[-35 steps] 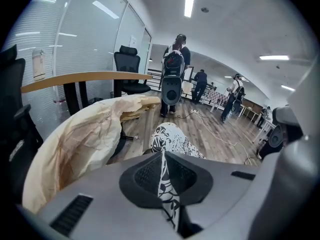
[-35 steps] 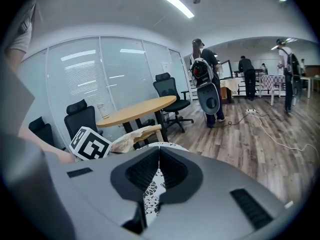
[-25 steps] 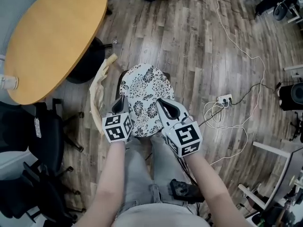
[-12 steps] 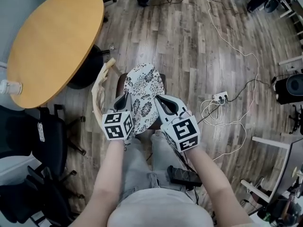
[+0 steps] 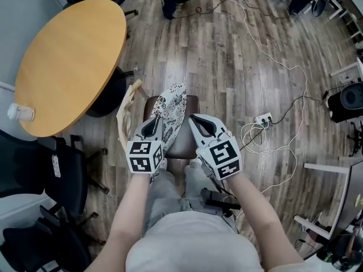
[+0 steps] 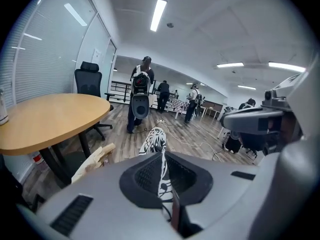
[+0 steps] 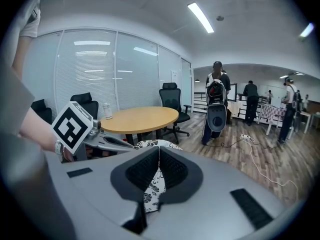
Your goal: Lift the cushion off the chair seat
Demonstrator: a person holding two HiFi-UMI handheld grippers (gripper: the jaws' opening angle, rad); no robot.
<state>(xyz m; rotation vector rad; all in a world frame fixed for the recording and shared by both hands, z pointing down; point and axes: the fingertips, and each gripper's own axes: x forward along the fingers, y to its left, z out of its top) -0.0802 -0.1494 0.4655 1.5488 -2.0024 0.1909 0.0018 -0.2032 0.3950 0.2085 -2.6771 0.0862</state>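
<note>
Right now the cushion (image 5: 172,107) hangs on edge between the two tools, over the brown chair seat (image 5: 186,135), whose bare surface shows at the cushion's right side. Whether its far lower rim touches the seat I cannot tell from above. The left hand-held gripper (image 5: 152,124) is pressed together on the cushion's near rim: in its own view the black-and-white fabric runs as a thin strip straight between the closed pads. The right hand-held gripper (image 5: 193,120) is likewise clamped on the rim, with a fold of patterned fabric showing under its shut jaws.

To do this lift well, I judge that both hands should rise together at the same pace, so the soft cushion neither twists nor slips out of either thin pinch. It droops away from the person, so the far end needs enough height to pass clear of the seat before anything moves sideways. A beige, cloth-like thing (image 5: 126,109) lies on the floor (image 5: 227,67) just beside the chair at its left, and the round desk (image 5: 68,61) stands near on that side, so carrying the cushion off toward the right looks freer.

Both forearms reach forward from the body, side by side. The marker cubes face up, and the jaws point ahead and somewhat down, close together with the cushion between them.
</note>
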